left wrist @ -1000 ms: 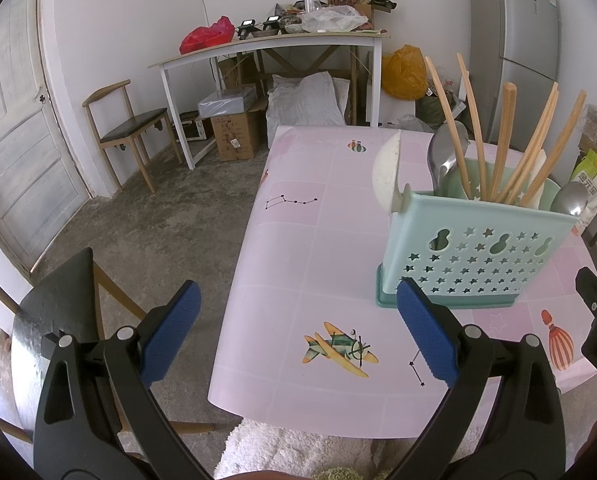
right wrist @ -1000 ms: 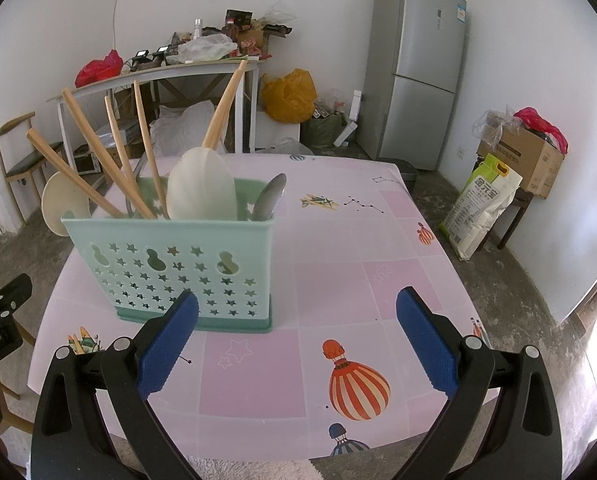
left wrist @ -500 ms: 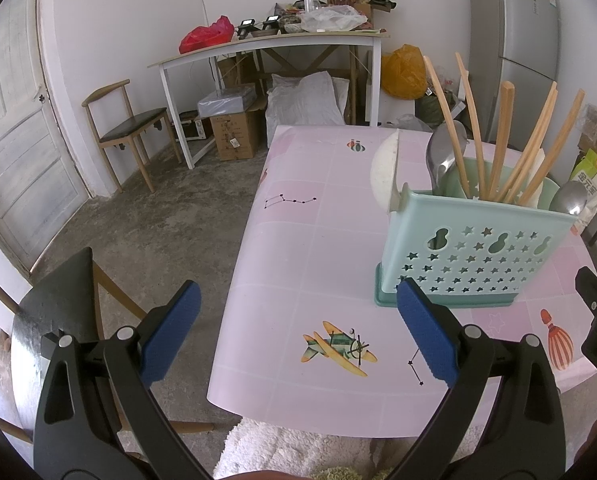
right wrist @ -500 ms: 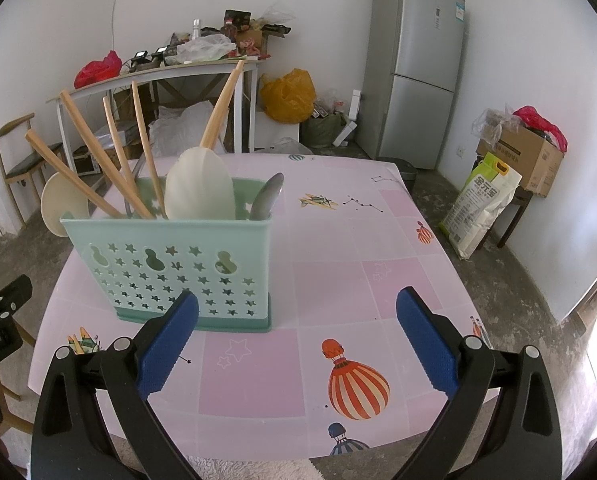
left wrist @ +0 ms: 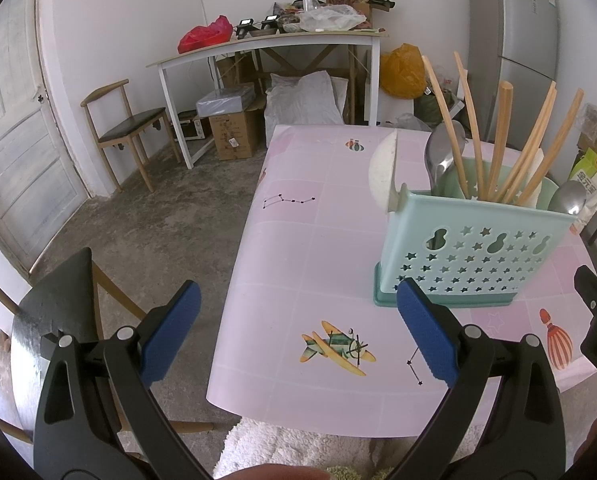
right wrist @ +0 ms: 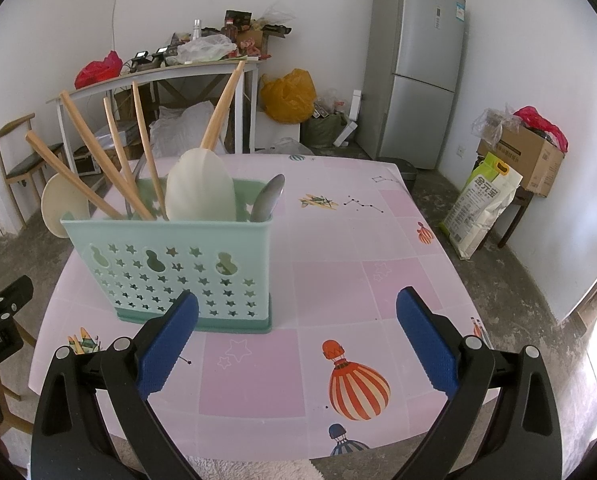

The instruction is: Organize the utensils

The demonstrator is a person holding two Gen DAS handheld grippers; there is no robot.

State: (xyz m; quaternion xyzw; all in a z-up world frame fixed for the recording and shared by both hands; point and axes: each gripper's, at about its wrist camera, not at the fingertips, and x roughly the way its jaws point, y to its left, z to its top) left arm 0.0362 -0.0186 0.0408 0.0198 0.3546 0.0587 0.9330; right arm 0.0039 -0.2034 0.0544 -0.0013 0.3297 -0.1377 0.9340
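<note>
Item: mint utensil caddy point(right wrist: 170, 272), upright on your pink table point(right wrist: 338, 280), holding wooden chopsticks point(right wrist: 98, 152), a white rice paddle point(right wrist: 200, 188) and metal spoons point(right wrist: 268, 198). Your left gripper point(left wrist: 296, 330) and right gripper point(right wrist: 296, 332): both spread wide, empty, short of the caddy.

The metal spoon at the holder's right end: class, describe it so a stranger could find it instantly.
On the pink table stands a mint holder. At its right end the metal spoon pokes up beside a white paddle. It alone there is shiny grey; the chopsticks are wooden.
</note>
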